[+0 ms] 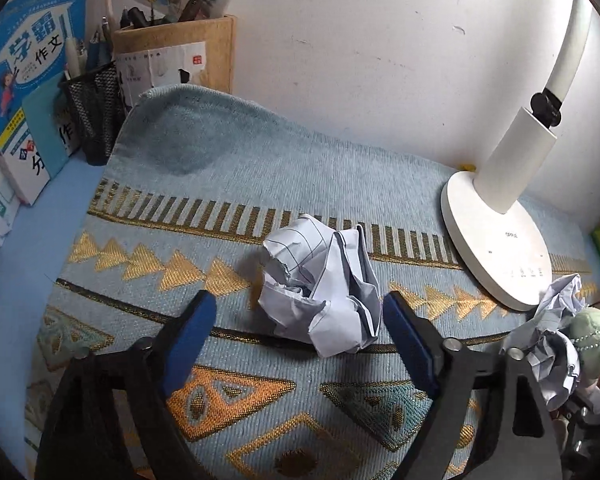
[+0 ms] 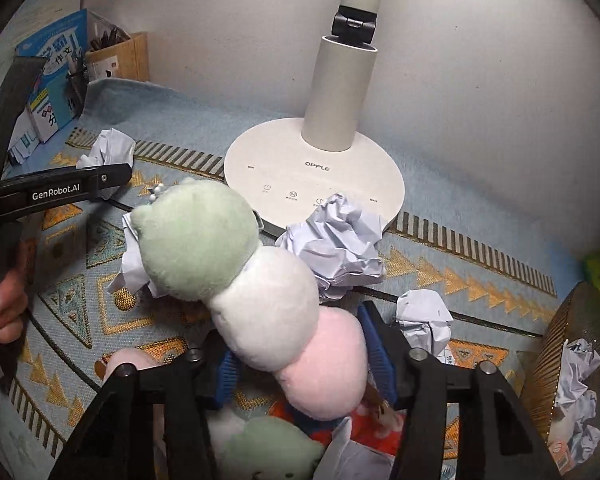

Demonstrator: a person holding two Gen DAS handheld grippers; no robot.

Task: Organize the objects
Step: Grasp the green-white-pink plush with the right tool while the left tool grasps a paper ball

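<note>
My left gripper (image 1: 298, 320) is open and low over the patterned mat, its blue pads on either side of a crumpled paper ball (image 1: 320, 288) just ahead of them. My right gripper (image 2: 300, 344) is shut on a plush toy (image 2: 256, 284) made of green, white and pink balls, gripping the pink end and holding it above the mat. More crumpled paper balls (image 2: 340, 244) lie near the lamp base, one (image 2: 424, 320) by my right finger. The left gripper's arm (image 2: 60, 190) shows in the right wrist view.
A white desk lamp (image 2: 316, 168) stands on the blue patterned mat (image 1: 220, 184) by the wall. A mesh pen holder (image 1: 94, 112), a cardboard box (image 1: 180, 56) and books (image 1: 28, 80) stand at the back left. A woven basket (image 2: 576, 364) with paper balls sits at the right.
</note>
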